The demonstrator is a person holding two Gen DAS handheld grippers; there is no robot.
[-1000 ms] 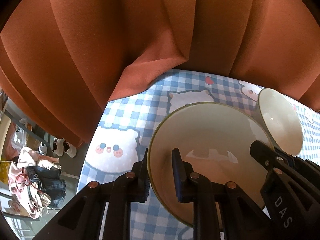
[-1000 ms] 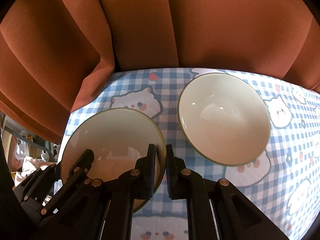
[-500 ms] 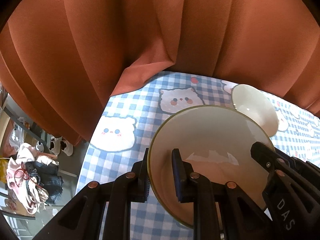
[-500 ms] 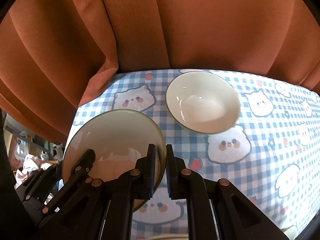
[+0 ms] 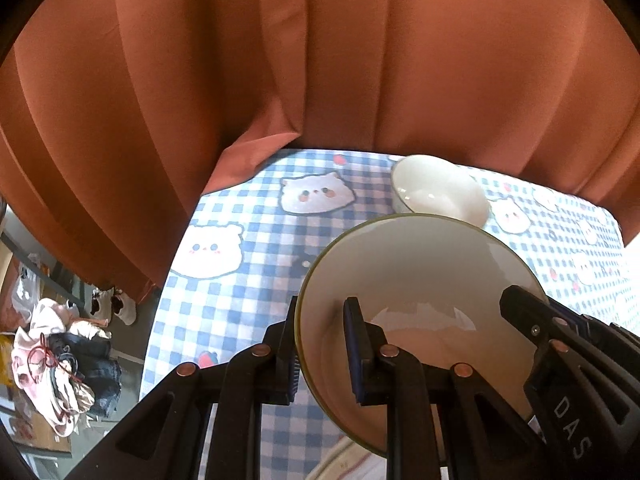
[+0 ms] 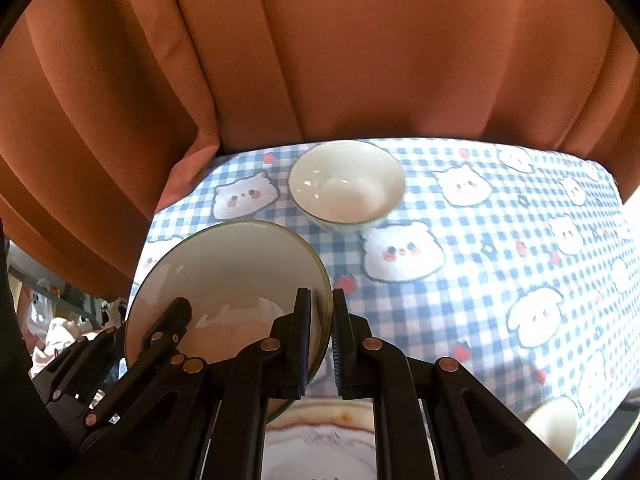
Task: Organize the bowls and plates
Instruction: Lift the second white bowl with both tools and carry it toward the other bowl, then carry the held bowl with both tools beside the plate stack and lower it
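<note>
A cream bowl with a green rim [image 5: 420,280] [image 6: 228,272] hangs tilted above the table, held from both sides. My left gripper [image 5: 322,344] is shut on its left rim. My right gripper [image 6: 322,332] is shut on its right rim, and it also shows at the right of the left wrist view [image 5: 540,340]. A second cream bowl [image 5: 436,192] [image 6: 346,184] stands upright on the checked cloth near the curtain, apart from both grippers. Below the held bowl, a plate with a patterned rim [image 6: 320,436] [image 5: 348,464] shows partly at the bottom edge.
The table has a blue checked cloth with bear faces [image 6: 480,280]. An orange curtain [image 6: 360,60] hangs along its far edge. The table's left edge drops to a floor with a heap of clothes [image 5: 60,360]. A white rounded object [image 6: 556,420] sits at the near right.
Both grippers have drawn back and risen with the bowl held between them. The second bowl on the table now looks smaller and farther off. The patterned plate has come into view below.
</note>
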